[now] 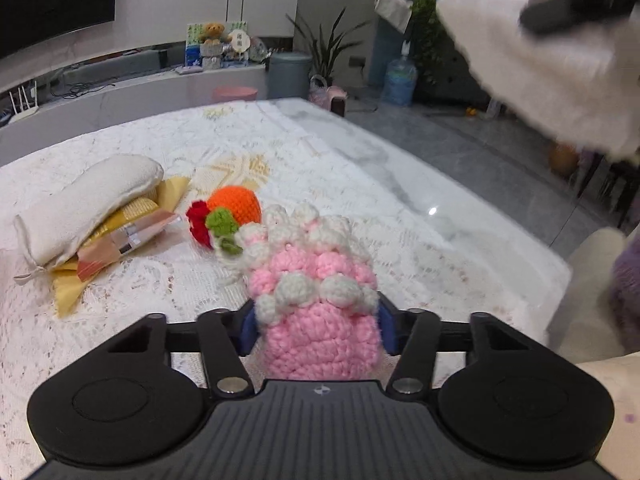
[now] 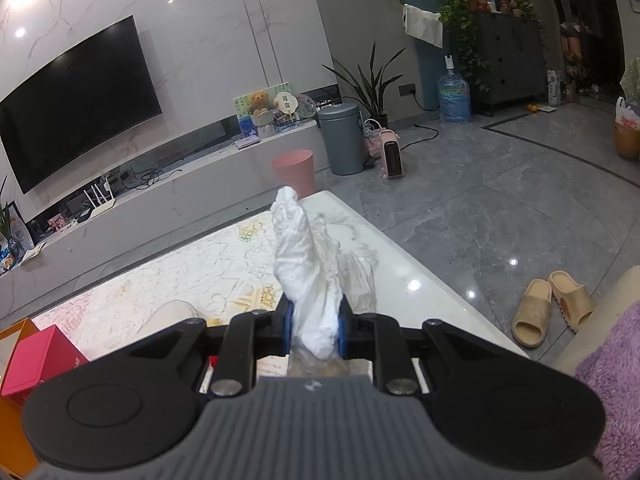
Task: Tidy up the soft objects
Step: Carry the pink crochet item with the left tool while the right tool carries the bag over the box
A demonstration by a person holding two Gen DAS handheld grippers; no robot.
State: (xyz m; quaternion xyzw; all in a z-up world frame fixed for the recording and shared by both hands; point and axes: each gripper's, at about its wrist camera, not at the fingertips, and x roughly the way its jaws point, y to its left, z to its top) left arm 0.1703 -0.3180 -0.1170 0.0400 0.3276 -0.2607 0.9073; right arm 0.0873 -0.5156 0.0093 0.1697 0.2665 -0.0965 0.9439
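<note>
My left gripper (image 1: 318, 330) is shut on a pink and white crochet pouch (image 1: 316, 280) and holds it just above the lace tablecloth (image 1: 160, 152). Beyond it lie an orange crochet fruit (image 1: 236, 202) with red and green parts, and a cream cloth pouch (image 1: 84, 204) on yellow packets. My right gripper (image 2: 316, 330) is shut on a crumpled white plastic bag (image 2: 308, 264), held high above the table. That white bag and the right gripper also show blurred at the upper right of the left wrist view (image 1: 540, 48).
The marble table edge (image 1: 460, 200) runs along the right, with grey floor beyond. A red box (image 2: 40, 360) and an orange box (image 2: 12, 332) sit at the left. Slippers (image 2: 552, 304) lie on the floor. A pink bin (image 2: 294, 170) stands beyond the table's far end.
</note>
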